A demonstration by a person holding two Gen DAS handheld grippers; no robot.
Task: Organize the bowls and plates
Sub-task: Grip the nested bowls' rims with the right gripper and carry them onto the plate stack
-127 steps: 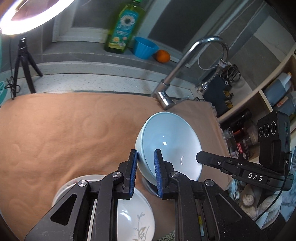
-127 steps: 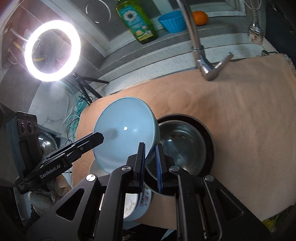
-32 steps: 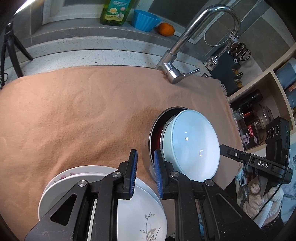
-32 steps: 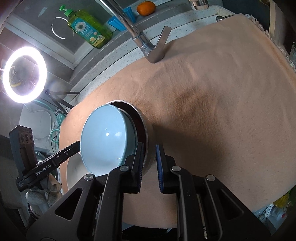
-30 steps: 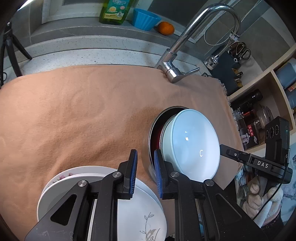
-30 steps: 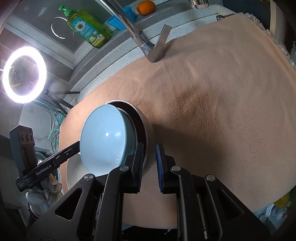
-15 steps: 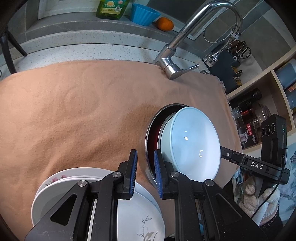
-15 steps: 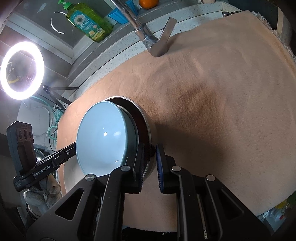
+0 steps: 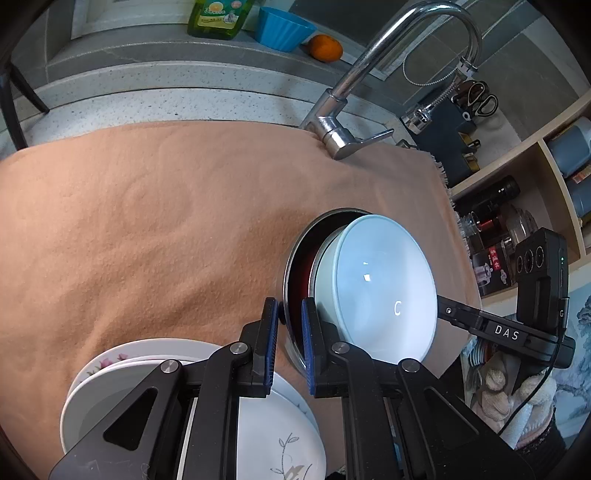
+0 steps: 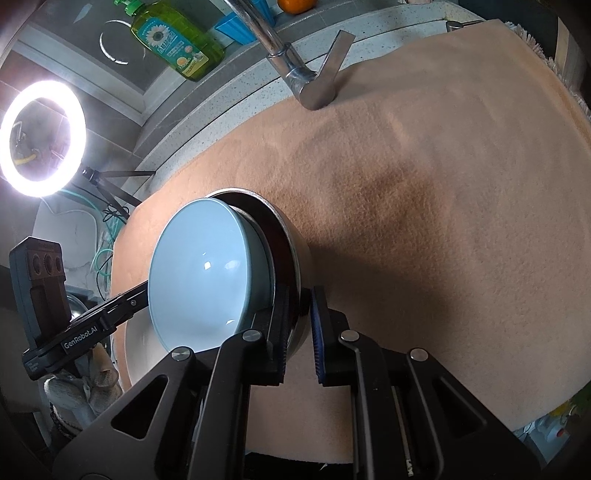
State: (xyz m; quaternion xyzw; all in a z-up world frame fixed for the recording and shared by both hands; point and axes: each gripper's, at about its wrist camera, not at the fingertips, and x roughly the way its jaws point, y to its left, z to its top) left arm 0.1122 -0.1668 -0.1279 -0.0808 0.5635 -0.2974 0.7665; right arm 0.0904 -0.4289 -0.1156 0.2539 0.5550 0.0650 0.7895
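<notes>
The pale blue bowl (image 9: 384, 291) now sits nested in the steel bowl (image 9: 295, 266) on the tan cloth (image 9: 147, 221) that covers the tabletop, where four seconds ago it hung tilted in the air above the cloth, pinched at its rim by both sets of tongs. The left tongs (image 9: 286, 325) now clamp the near-left rim of the steel bowl, their blue pads having just closed further onto the metal edge (half a second ago the gap was visibly looser). The right tongs (image 10: 297, 317) pinch the opposite rim of the same steel bowl (image 10: 291, 251), with the pale blue bowl (image 10: 201, 273) leaning just inside their left pad. A stack of white floral plates (image 9: 258, 424) lies at the near left, just beside the steel bowl and partly under the left tongs. Far across the cloth stand the faucet (image 9: 343, 136), the green soap bottle (image 10: 177, 40), a small blue cup (image 9: 284, 27) and an orange (image 9: 325, 47).
</notes>
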